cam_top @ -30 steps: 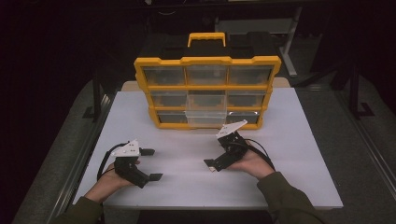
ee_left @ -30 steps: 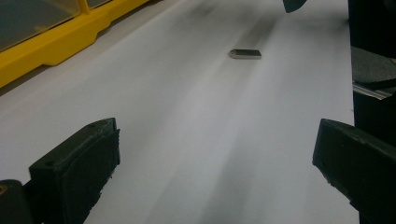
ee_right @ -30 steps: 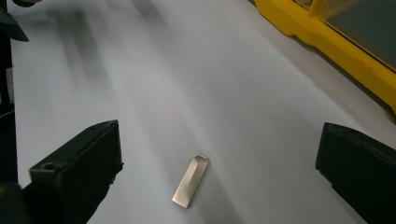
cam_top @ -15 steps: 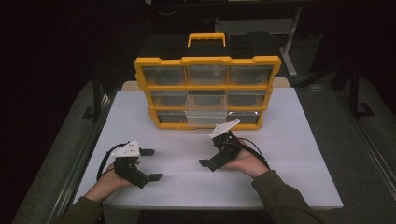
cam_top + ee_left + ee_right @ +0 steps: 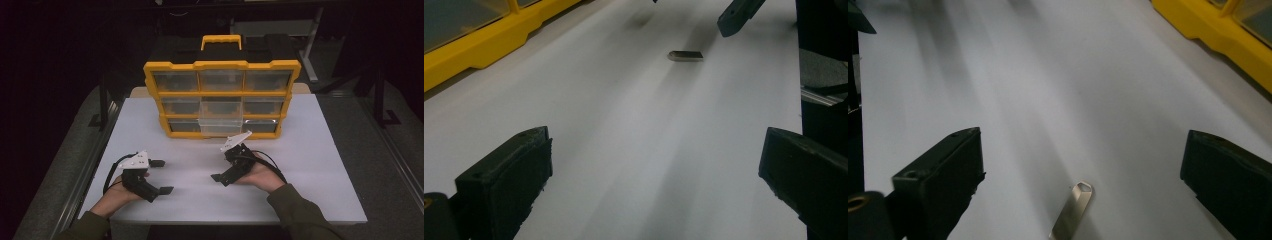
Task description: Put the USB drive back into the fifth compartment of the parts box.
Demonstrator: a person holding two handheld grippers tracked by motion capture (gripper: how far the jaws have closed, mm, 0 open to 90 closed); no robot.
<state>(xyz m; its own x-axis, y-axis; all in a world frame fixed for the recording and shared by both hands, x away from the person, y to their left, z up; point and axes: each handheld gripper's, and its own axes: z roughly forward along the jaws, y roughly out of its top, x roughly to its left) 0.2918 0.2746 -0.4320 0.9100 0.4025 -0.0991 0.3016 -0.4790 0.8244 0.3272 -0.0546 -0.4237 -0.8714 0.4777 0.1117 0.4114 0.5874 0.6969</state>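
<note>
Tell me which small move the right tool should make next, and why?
Probably lower the right tool and close it on the small metal piece: the piece lies flat on the white table between its open jaws, untouched, and they have just begun closing.

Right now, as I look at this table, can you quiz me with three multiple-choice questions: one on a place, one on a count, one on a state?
1. Where does the metal piece lie?
A. In a drawer
B. On top of the box
C. On the table, between the jaws of the right tongs

2. How many drawers does the front of the box show?
A. Nine
B. Six
C. Twelve

3. Which drawer stands pulled out?
A. Top left
B. Bottom middle
C. None

Answers:
1. C: the right gripper view shows it flat on the white top between the jaws, which have just been closing a little but do not touch it.
2. A: three rows of three.
3. B: the bottom middle drawer juts forward of its neighbours.
</note>
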